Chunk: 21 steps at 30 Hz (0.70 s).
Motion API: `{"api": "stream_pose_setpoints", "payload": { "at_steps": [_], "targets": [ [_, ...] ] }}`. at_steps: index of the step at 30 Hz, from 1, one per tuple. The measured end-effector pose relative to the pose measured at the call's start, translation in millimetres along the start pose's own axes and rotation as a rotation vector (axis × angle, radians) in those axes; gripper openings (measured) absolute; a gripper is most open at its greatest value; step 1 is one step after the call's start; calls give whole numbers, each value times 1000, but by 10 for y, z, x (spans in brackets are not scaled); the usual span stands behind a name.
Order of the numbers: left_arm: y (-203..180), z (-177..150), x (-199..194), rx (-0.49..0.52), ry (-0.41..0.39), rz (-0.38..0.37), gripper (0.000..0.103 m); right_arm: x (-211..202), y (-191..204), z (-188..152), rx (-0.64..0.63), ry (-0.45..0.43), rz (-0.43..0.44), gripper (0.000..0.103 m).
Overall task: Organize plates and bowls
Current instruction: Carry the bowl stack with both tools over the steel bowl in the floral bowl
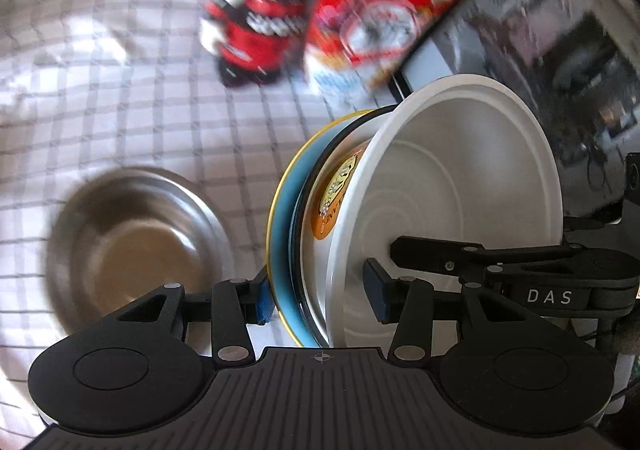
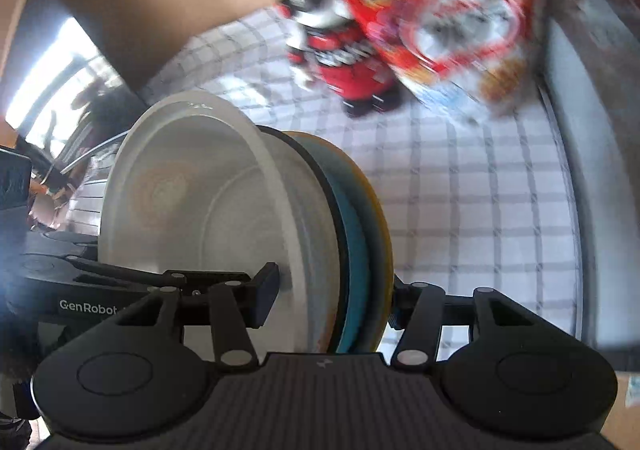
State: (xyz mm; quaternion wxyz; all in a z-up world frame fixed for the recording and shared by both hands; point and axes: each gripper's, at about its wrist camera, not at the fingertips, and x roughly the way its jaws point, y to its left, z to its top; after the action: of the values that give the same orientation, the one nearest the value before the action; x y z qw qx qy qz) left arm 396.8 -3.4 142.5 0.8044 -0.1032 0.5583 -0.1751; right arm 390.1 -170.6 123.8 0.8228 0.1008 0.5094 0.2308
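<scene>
Clamping one dish stack (image 1: 400, 185): two hand-held grippers; one steel bowl (image 1: 136, 246) apart.

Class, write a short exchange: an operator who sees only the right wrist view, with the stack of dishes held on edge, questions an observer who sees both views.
Operator: Is any other dish on the cloth?
Observer: Yes, a steel bowl sits upright on the checked cloth, beside the stack.
Operator: How does the left gripper grip?
Observer: The left gripper clamps the stack: one blue pad presses the blue plate from behind, the other is inside the white bowl.
</scene>
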Motion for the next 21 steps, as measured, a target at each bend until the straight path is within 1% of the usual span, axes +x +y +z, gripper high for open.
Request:
{"api": "stream_pose_setpoints", "payload": {
  "at_steps": [4, 7, 10, 14, 17, 21],
  "targets": [
    [343, 62, -289, -32, -40, 50, 50, 232, 363, 240, -61, 10, 48, 54],
    [635, 64, -374, -79, -37, 83, 50, 512, 548, 358, -81, 46, 80, 54],
    [905, 44, -294, -134, -7, 101, 51, 824, 654, 415, -83, 111, 93, 54],
    [1219, -20, -96, -186, 58, 91, 51, 1228, 694, 391, -55, 212, 98, 54],
    [1406, -96, 10, -218, 99, 83, 50, 1437, 719, 331, -39, 263, 95, 54],
    [1617, -140, 105, -241, 133, 73, 50, 1639, 760, 295, -30, 315, 88, 54]
  ]
}}
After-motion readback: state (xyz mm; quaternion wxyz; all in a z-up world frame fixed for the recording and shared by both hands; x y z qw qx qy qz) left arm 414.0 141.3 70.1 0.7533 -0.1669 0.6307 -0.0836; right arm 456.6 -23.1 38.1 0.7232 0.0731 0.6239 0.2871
